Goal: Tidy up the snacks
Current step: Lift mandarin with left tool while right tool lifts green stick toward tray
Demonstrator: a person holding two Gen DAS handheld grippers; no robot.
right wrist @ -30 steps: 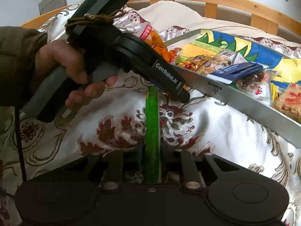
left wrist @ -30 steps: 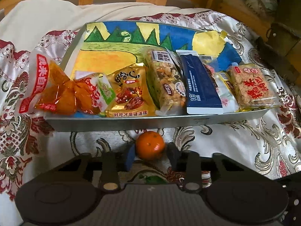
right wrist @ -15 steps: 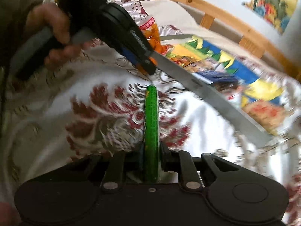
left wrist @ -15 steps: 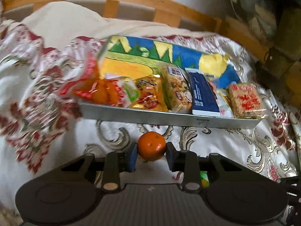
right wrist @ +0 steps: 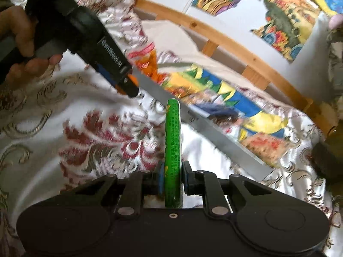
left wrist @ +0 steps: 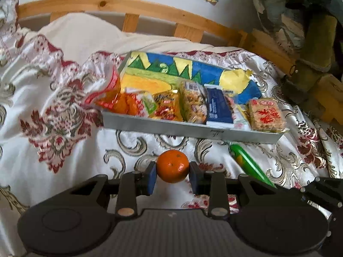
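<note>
White "GenRobot.AI" lettering is what we read on the left gripper (right wrist: 126, 81), upper left of the right wrist view. It clamps an orange mandarin (left wrist: 172, 166) between its pads, low centre, below the grey tray (left wrist: 193, 129). Our right gripper (right wrist: 172, 178) pinches a green packet (right wrist: 172, 141) upright, centre frame.

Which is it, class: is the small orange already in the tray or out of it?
Out. The orange sits clamped in the left tongs, in front of the tray's near wall, over the bedspread.
</note>
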